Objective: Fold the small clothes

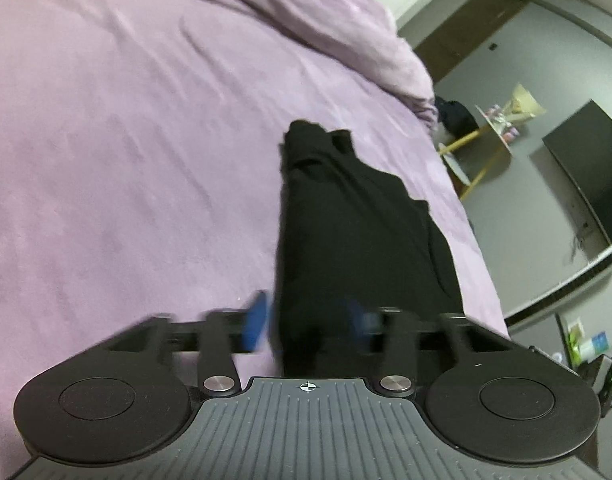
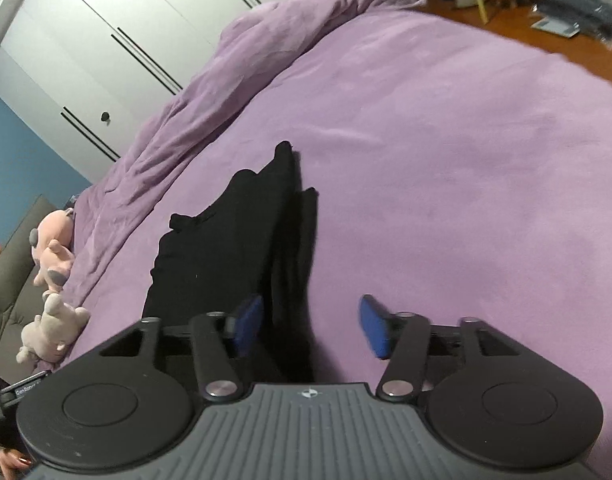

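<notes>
Home bedroom: purple-sheeted bed (image 2: 426, 140), wardrobe (image 2: 105, 40), plush toys (image 2: 53, 260).

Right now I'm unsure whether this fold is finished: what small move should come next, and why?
Probably draw both grippers back: the left gripper and right gripper stand open, and the black garment already lies folded narrow on the purple bedspread.

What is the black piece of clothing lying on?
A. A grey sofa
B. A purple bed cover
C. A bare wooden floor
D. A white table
B: the black garment lies stretched out on the purple bed cover, which surrounds it on all sides in both wrist views; the wooden floor shows only beyond the bed's far edge.
</notes>
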`<move>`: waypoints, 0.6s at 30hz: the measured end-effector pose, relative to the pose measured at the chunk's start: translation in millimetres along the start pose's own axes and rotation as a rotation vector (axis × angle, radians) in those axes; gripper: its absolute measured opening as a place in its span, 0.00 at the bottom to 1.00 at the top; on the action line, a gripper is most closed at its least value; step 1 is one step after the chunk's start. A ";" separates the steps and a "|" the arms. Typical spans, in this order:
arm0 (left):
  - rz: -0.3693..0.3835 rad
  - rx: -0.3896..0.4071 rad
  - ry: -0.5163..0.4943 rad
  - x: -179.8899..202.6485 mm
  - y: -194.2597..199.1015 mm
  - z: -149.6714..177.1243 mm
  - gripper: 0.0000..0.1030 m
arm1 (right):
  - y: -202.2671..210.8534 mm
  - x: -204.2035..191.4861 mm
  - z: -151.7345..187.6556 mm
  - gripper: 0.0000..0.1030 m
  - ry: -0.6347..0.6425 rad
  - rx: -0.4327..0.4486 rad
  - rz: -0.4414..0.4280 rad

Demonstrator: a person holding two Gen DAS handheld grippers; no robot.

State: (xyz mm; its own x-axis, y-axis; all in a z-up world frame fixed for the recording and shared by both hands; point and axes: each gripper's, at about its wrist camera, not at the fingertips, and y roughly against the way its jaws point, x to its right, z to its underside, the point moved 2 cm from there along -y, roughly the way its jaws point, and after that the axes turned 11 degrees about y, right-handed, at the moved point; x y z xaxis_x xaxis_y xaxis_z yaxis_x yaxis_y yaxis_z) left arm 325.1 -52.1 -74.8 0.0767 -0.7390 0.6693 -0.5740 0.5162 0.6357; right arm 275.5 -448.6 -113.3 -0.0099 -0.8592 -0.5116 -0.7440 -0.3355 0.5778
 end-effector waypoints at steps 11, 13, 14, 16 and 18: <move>0.034 -0.123 0.120 -4.7 -81.4 -26.9 0.53 | -64.4 10.8 -30.8 0.53 -0.163 -0.063 -0.180; 0.030 -0.127 0.131 -2.3 -87.4 -28.3 0.53 | -73.6 5.1 -31.7 0.40 -0.157 -0.086 -0.192; 0.024 -0.126 0.135 -1.0 -89.0 -28.9 0.48 | -78.0 2.3 -31.5 0.28 -0.152 -0.098 -0.186; 0.006 -0.126 0.144 1.0 -89.7 -30.3 0.34 | -82.3 -5.9 -30.9 0.20 -0.133 -0.105 -0.171; 0.008 -0.119 0.146 5.6 -86.4 -31.7 0.28 | -77.0 -16.1 -33.2 0.19 -0.105 -0.082 -0.162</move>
State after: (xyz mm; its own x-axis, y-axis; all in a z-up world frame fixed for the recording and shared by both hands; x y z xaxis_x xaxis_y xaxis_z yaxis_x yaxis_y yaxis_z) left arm 401.0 -87.1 -113.8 0.1951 -0.6682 0.7180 -0.4749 0.5762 0.6652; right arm 355.1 -421.7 -128.5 0.0328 -0.7481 -0.6628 -0.6848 -0.4999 0.5303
